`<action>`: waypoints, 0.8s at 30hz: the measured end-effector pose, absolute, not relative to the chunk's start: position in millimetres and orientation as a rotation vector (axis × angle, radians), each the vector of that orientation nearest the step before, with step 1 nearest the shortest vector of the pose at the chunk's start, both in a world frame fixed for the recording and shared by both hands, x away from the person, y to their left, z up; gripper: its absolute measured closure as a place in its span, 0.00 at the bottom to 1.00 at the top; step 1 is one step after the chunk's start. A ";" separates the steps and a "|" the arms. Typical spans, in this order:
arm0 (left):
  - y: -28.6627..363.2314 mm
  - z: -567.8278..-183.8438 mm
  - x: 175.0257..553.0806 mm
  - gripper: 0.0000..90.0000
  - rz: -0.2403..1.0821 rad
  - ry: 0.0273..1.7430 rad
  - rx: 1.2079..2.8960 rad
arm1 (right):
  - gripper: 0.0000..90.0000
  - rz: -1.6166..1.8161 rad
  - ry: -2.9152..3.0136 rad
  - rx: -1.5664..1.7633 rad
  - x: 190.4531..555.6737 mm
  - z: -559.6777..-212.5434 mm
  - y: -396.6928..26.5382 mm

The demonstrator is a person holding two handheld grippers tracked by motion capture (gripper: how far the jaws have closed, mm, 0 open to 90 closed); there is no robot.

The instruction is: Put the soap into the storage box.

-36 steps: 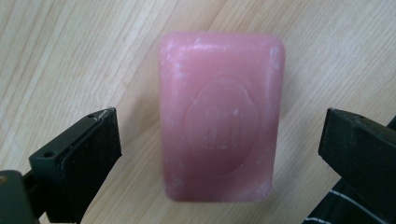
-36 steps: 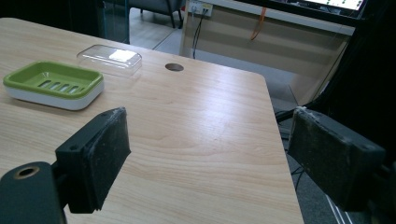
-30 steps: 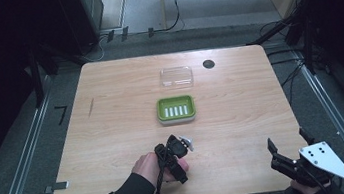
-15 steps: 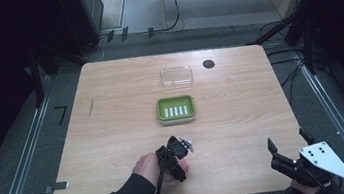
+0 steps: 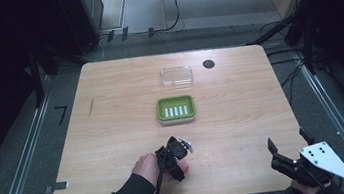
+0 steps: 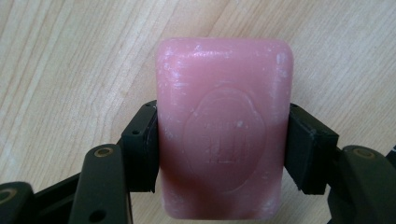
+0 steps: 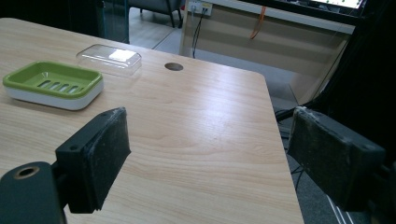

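- Left gripper (image 6: pixel 219 140): the 2 jaws pinch a pink soap (image 6: pixel 224 126) by its 2 long sides; 1 pad sits at 9 o'clock of the bar and 1 at 3 o'clock; the bar's stamped face points at the camera, with wood grain behind it.
- Soap: rounded rectangular bar; oval emblem pressed into its middle; pale scuffs along the edges; the top end projects past the jaw tips toward 12 o'clock.
- High view: the left gripper (image 5: pixel 179 149) sits over the table (image 5: pixel 113 125) near the front edge, at about 6 o'clock from the dish; a hand (image 5: pixel 146 167) in a dark striped sleeve holds it; whether the bar touches the wood, cannot tell.
- Right gripper (image 7: pixel 210 154): jaws spread wide with nothing between them; the pads look worn and dusty; in the high view this gripper (image 5: pixel 288 154) lies at the table's front right corner, at 4 o'clock from the dish, with its grey plate (image 5: pixel 327 160) beyond the edge.
- Dish (image 5: pixel 176 109): green tray on a white base, with 5 slots in its floor; near the table's centre; nothing in it.
- Lid (image 5: pixel 176 76): clear plastic; lies at 12 o'clock from the dish, near but apart.
- Hole (image 5: pixel 208 64): dark round port at 3 o'clock from the lid, near the far edge.
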State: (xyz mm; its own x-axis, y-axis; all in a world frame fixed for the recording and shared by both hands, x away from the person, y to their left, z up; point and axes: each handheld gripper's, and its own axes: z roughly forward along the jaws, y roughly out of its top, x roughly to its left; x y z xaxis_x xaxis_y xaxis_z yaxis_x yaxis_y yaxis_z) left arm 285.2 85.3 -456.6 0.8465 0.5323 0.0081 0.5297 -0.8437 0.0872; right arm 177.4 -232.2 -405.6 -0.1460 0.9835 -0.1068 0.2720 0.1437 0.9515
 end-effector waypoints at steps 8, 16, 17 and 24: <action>87.6 -455.4 286.7 0.43 0.019 0.803 2.957 | 0.15 1.057 1.575 1.252 177.5 -405.6 -232.3; 90.7 -451.3 288.0 0.43 0.038 0.761 2.972 | 0.15 1.054 1.578 1.249 177.4 -405.6 -232.0; 91.1 -451.1 288.2 0.43 0.042 0.759 2.972 | 0.15 1.054 1.577 1.250 177.5 -405.6 -231.9; 97.1 -448.9 292.1 0.43 0.039 0.745 2.985 | 0.15 1.054 1.579 1.248 177.4 -405.7 -232.2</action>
State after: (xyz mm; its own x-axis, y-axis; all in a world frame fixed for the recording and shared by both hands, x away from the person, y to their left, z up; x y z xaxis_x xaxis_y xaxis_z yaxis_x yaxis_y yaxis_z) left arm 292.1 97.1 -448.9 0.8824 0.4704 0.0090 0.4687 -0.8806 0.0690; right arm 177.4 -232.2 -405.7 -0.1489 0.9825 -0.1120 0.2738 0.1498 0.9501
